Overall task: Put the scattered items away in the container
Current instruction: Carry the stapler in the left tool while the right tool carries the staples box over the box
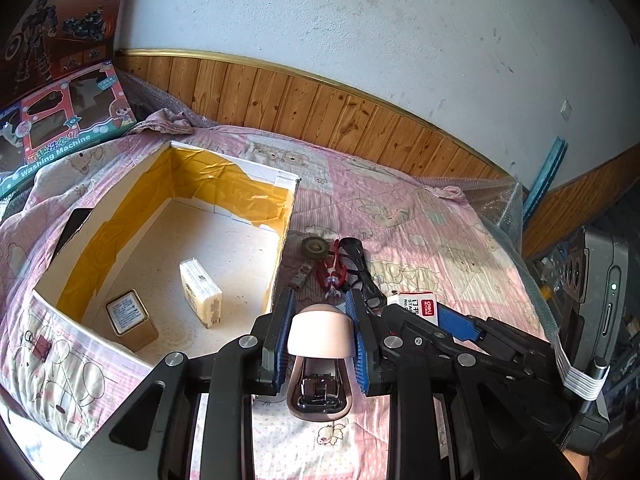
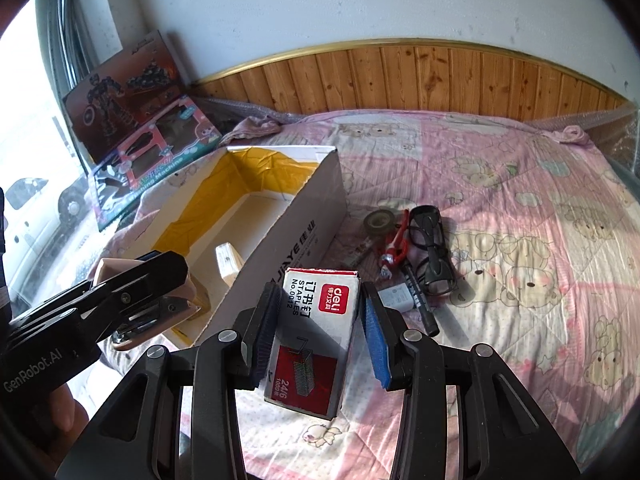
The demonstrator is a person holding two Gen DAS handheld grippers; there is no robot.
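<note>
My left gripper (image 1: 320, 300) is shut on a pink stapler (image 1: 320, 336), held just right of the near right corner of the white cardboard box (image 1: 280, 248) lined with yellow tape. Inside the box lie a gold tin (image 1: 130, 318) and a tissue pack (image 1: 202, 294). My right gripper (image 2: 319, 292) is shut on a red-and-white staples box (image 2: 316, 328), lifted above the bedcover beside the box wall (image 2: 304, 240). On the pink bedcover beyond lie a tape roll (image 2: 378, 220), a red-handled tool (image 2: 394, 248), black glasses (image 2: 432, 248), a black marker (image 2: 418, 304) and a small white block (image 2: 396, 298).
Two toy boxes (image 1: 68, 132) lean against the wall at the back left. Wooden panelling (image 1: 320, 108) runs behind the bed. Bubble wrap (image 1: 496, 196) bunches at the bed's far right corner. The pink cartoon bedcover (image 2: 520, 184) spreads to the right.
</note>
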